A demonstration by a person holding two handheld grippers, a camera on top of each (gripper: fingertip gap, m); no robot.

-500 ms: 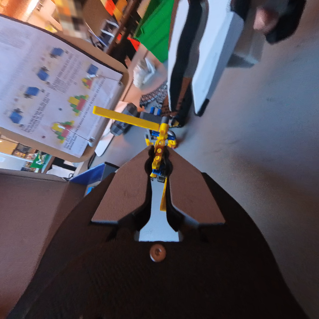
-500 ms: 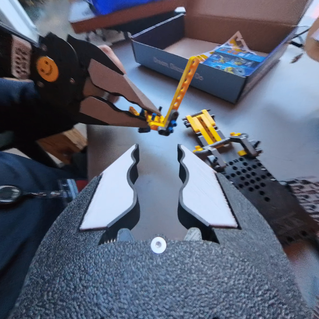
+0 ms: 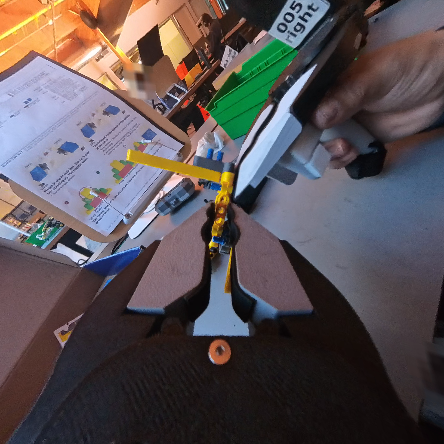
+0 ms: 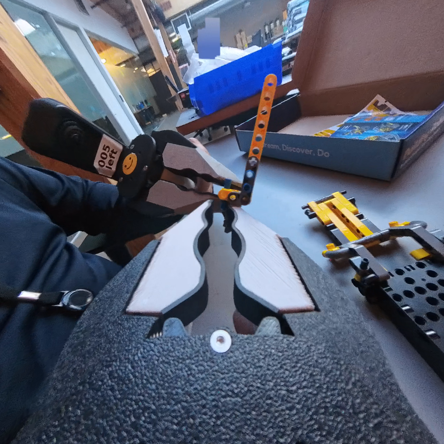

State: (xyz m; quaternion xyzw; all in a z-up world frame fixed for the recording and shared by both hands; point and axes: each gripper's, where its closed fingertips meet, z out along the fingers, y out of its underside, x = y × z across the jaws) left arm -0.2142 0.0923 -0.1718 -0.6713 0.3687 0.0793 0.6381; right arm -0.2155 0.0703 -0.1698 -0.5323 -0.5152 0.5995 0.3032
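Note:
My left gripper (image 3: 221, 211) is shut on a small brick assembly (image 3: 222, 204) of yellow, blue and grey parts, held above the grey table. A long yellow beam (image 3: 173, 165) sticks out from it, pointing up in the right wrist view (image 4: 262, 120). My right gripper (image 4: 223, 207) has its fingers drawn in on the dark underside of the same assembly (image 4: 231, 195), tip to tip with the left gripper (image 4: 223, 191). In the left wrist view the right gripper (image 3: 240, 189), in a person's hand, meets the assembly from the right.
A yellow and dark grey brick chassis (image 4: 341, 221) joined to a black perforated plate (image 4: 413, 293) lies on the table to the right. Behind it is an open box (image 4: 324, 153) with a booklet (image 4: 384, 122). An instruction sheet on a board (image 3: 72, 149) and a green bin (image 3: 245, 96) stand farther off. Only a small space, under 4 cm, lies between the two pairs of fingers. From either gripper's tips it is about 15 cm to the black perforated plate (image 4: 413, 293).
My right gripper has moved forward to the assembly and its fingers have closed from wide open onto its underside. The left gripper still holds the assembly, the beam now more upright.

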